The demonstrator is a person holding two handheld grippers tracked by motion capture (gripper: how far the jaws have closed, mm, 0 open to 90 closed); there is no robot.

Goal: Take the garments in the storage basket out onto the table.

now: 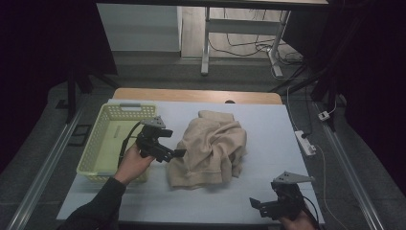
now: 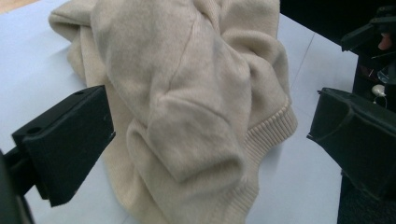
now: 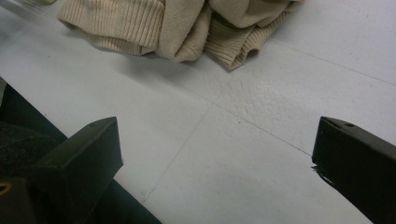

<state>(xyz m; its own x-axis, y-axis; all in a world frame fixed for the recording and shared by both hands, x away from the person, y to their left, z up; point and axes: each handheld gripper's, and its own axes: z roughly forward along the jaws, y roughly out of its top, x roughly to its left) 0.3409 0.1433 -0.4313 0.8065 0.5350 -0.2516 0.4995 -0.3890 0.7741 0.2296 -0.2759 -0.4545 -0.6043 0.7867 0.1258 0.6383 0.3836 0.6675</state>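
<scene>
The sweater (image 1: 210, 148) lies just at 3 o'clock of the left gripper (image 1: 175, 154), jaws apart. The right gripper (image 1: 256, 205), at 5 o'clock, also gapes, low near the table (image 1: 268, 129) edge.

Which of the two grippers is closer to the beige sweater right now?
The left gripper: its open jaws sit right at the beige sweater's left edge. The right gripper hangs at the table's near edge, apart from the cloth.

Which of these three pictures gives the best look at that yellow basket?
The high view: the whole basket shows there, left of the beige sweater and beside the left tool. In the right gripper view, a pale sliver at the top left corner may be its edge; I cannot tell.
</scene>
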